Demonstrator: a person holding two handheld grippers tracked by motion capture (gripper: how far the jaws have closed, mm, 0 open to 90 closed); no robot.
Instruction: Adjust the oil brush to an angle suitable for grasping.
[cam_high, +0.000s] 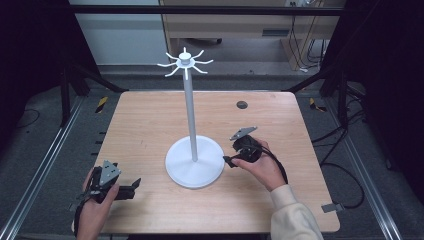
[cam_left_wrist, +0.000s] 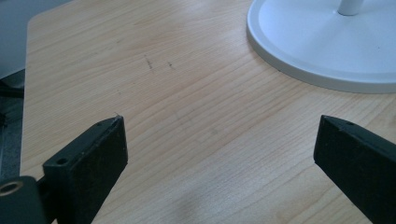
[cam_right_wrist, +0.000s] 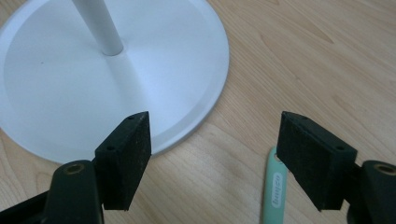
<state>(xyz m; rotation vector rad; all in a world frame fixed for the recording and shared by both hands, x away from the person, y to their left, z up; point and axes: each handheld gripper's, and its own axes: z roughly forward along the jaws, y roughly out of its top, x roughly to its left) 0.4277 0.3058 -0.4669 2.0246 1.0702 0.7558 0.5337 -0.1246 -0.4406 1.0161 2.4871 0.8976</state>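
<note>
A white stand with a round base and a thin pole topped by a ring of hooks stands mid-table. My right gripper is low beside the base's right edge, jaws open over the rim of the base and bare wood. A pale green handle with a white label lies flat on the table just inside the right-hand jaw, partly hidden by it and not gripped. My left gripper rests near the front left corner, open, nothing between its jaws, pointing toward the base.
The wooden table has a small dark round cap at the back right. Black frame bars and metal rails run along both sides. Cables lie on the floor to the right.
</note>
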